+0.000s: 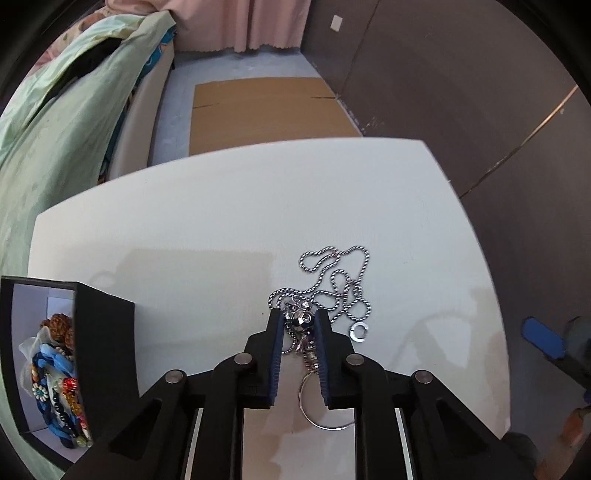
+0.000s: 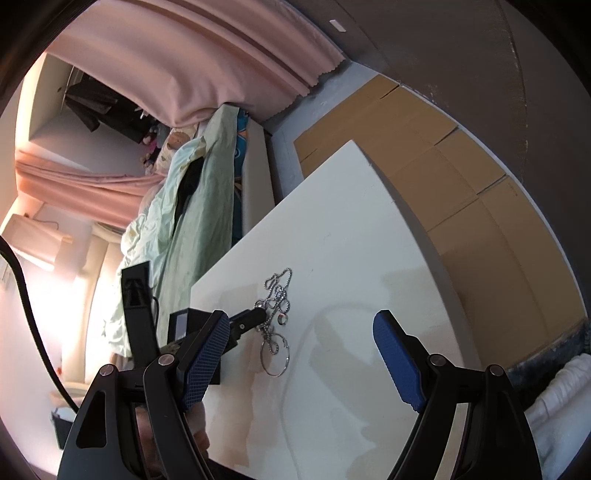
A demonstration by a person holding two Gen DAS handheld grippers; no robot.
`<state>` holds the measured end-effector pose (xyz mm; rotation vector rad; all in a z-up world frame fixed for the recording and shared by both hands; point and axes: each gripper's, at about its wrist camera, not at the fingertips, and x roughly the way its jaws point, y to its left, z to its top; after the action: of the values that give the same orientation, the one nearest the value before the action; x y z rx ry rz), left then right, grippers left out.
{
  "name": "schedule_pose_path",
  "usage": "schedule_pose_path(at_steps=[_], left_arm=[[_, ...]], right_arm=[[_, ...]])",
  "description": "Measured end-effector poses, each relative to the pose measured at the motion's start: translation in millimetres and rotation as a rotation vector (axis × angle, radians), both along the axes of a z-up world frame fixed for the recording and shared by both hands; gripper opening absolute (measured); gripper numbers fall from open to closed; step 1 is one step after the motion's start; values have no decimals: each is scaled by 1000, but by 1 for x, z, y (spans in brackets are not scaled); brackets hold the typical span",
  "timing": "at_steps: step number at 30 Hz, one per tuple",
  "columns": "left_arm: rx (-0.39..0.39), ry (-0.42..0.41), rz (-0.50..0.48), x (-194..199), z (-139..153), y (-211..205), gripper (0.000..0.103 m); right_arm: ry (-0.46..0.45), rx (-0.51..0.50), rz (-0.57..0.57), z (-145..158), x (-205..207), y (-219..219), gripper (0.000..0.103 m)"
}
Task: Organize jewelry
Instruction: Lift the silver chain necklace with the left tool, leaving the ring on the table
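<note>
**A:** What did your left fingers have at that moment?

**B:** Your left gripper (image 1: 299, 320) had its blue pads narrowed onto the faceted metal pendant (image 1: 302, 320) of the silver necklace (image 1: 334, 288). One pad sat on each side of it, pressing on it, with the pendant low over the white desk (image 1: 207, 229). The twisted chain lay in loose loops on the desk just beyond the fingertips. A small silver ring (image 1: 357, 331) rested on the desk just right of the right pad, beside the chain. A large thin wire hoop (image 1: 325, 406) lay between the two fingers, closer to the camera, apparently linked to the pendant's lower end.

**A:** And your other hand?

**B:** Your right gripper (image 2: 299, 358) stood wide apart with nothing between its pads, above the near part of the desk. From its camera you could see the left fingers' tip at the necklace (image 2: 277, 295), and the hoop (image 2: 275, 354) lying nearer.

**A:** Where was the rest of the jewelry?

**B:** To the left of your left gripper, a black box (image 1: 103, 332) with a pale lining stood on the desk, filled with tangled beaded bracelets and cords (image 1: 59, 384) in blue, orange, red and white. Past the desk's far edge, flattened cardboard (image 1: 266, 110) lay on the floor, with a green quilt (image 1: 55, 147) heaped at left and a pink curtain (image 1: 258, 22) behind.
</note>
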<state>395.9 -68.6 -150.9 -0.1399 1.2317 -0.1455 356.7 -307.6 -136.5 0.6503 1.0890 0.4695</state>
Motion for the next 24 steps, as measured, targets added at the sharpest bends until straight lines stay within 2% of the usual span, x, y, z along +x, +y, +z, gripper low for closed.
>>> schedule_pose_path(at_steps=[2, 9, 13, 15, 16, 17, 19, 22, 24], left_arm=[[-6, -19, -8, -1, 9, 2, 0], [-18, -86, -21, -5, 43, 9, 0], [-25, -40, -44, -5, 36, 4, 0], [-23, -8, -62, -6, 28, -1, 4], [-13, 2, -67, -7, 24, -5, 15], [-3, 6, -72, -8, 20, -8, 40], [10, -11, -76, -12, 17, -12, 73], [5, -20, -67, -12, 13, -14, 73], [18, -11, -48, -10, 8, -13, 69]], right_arm=[[3, -10, 13, 0, 0, 5, 82], [4, -28, 40, -1, 1, 14, 82], [9, -32, 42, -2, 0, 15, 82], [3, -30, 40, 0, 0, 15, 82], [0, -31, 39, 0, 0, 15, 81], [-4, -31, 38, 1, -1, 14, 81], [-7, -32, 35, 1, -1, 12, 81], [-2, -33, 27, -1, -1, 9, 81], [3, -29, 20, -2, 0, 6, 81]])
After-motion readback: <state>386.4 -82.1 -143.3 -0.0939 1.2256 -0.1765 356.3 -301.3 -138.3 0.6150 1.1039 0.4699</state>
